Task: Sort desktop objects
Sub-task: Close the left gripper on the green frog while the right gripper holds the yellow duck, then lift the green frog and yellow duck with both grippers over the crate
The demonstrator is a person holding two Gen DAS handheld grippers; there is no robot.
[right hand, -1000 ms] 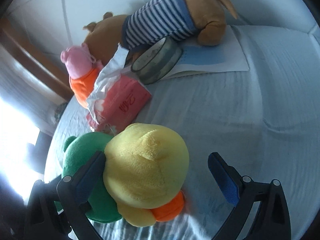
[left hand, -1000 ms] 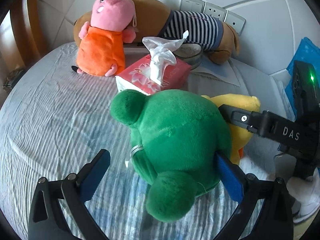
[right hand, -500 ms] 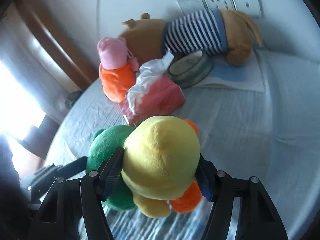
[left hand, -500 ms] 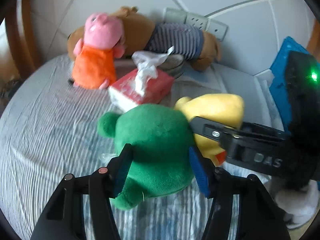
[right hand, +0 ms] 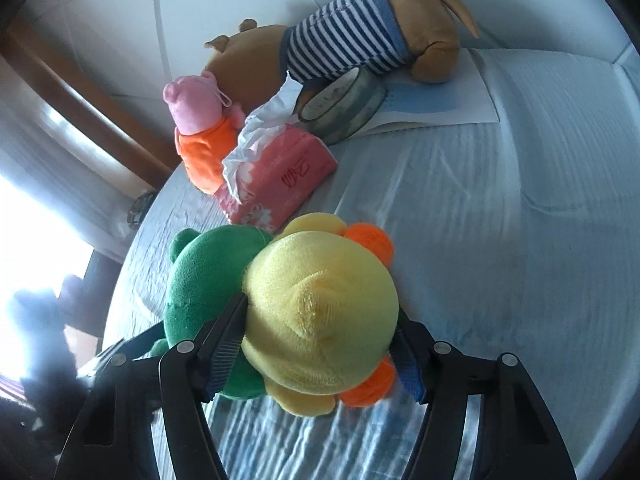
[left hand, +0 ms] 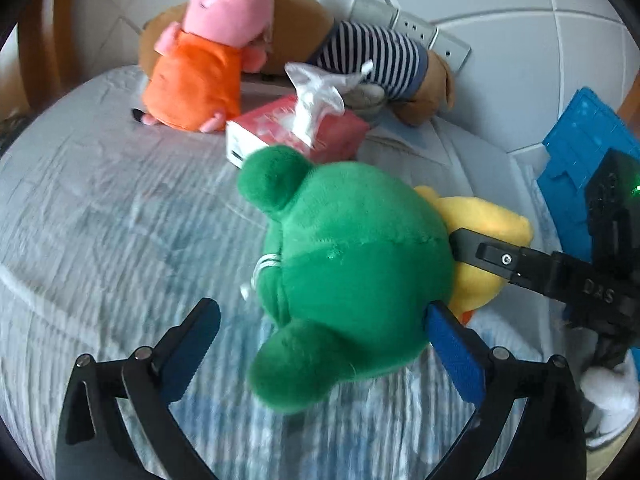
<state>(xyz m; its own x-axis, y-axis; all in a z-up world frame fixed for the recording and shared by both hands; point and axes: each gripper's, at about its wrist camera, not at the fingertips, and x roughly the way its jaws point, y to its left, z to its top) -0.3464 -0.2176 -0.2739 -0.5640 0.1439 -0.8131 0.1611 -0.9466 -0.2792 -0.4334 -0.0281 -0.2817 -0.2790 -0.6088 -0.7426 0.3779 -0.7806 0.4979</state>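
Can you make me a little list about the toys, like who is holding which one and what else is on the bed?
surface: pale blue ribbed cloth
left gripper: open, fingers either side of the green plush
right gripper: shut on the yellow duck plush
green and yellow toys: pressed side by side
pink pig plush: orange dress, at the back
brown dog plush: striped shirt, lying by the wall
tissue pack: pink, one tissue sticking out
round tin: behind the tissues

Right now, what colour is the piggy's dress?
Orange. The pink pig plush wears an orange dress, clearest in the left wrist view.
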